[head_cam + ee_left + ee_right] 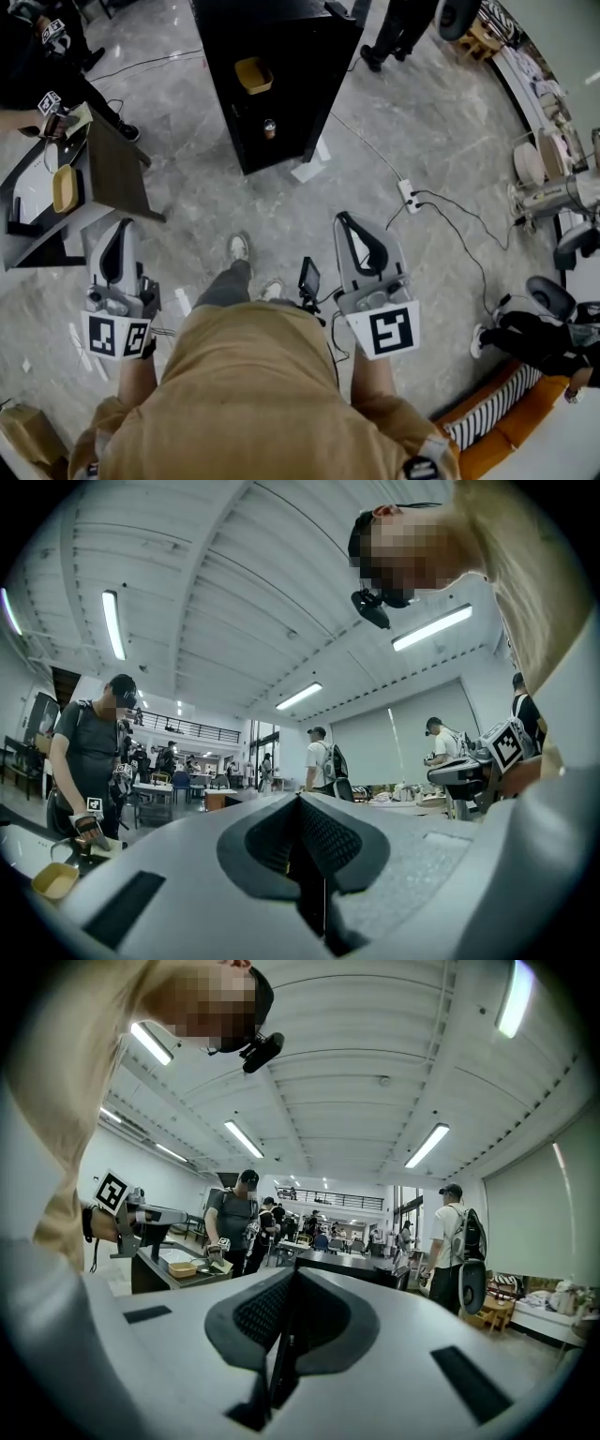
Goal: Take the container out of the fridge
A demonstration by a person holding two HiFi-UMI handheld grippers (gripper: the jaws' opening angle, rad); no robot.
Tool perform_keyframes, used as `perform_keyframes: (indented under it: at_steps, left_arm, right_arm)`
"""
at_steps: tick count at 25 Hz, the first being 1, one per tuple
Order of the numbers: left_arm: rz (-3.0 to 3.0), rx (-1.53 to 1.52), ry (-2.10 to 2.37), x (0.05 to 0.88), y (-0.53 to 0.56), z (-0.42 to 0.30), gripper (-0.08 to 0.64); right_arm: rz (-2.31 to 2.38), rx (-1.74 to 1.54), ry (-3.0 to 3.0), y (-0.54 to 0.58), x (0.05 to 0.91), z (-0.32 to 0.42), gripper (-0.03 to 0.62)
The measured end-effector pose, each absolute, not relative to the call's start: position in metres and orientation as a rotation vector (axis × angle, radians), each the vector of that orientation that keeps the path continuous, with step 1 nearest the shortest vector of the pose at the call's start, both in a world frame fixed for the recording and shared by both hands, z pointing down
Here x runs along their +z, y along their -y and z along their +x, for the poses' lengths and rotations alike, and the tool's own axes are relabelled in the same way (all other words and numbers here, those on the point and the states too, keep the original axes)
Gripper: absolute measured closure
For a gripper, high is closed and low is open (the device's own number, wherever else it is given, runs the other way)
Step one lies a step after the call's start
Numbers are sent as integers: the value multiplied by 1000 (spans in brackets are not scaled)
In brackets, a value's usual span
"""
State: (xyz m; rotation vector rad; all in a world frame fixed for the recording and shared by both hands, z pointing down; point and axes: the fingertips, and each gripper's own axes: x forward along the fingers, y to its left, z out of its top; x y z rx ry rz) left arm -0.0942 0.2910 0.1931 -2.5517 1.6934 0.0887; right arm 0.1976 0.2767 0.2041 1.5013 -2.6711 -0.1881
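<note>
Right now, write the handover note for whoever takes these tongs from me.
Left tongs: shut, empty, held level at waist height.
Right tongs: shut, empty, held level beside the left.
Black fridge: ahead across the floor, its shelves in view and well clear of both tongs.
Yellow container: on the fridge's upper shelf, untouched. A small jar stands on the shelf below.
Similar yellow dish: on the side table to the left, not in the fridge.
Done: nothing yet.
Left: walk up, open one pair of tongs, grip the container, draw it out.
</note>
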Motion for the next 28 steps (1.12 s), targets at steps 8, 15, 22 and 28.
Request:
perform_keyframes:
  at_steps: [8, 15, 22, 28]
  left_arm:
    - [-2608, 99, -1690, 217, -228, -109, 558]
    - [-2658, 108, -1623, 219, -135, -116, 558]
    - [-2710, 146, -1588, 226, -47, -135, 558]
    - [-2772, 158, -1552, 238, -1, -152, 558]
  right_arm:
    - [1508, -181, 2638, -221, 212, 182, 589]
    - [1532, -157, 2592, -144, 214, 167, 589]
    - [1533, -152, 2561, -67, 211, 137, 589]
    - [1555, -142, 2520, -27, 213, 115, 589]
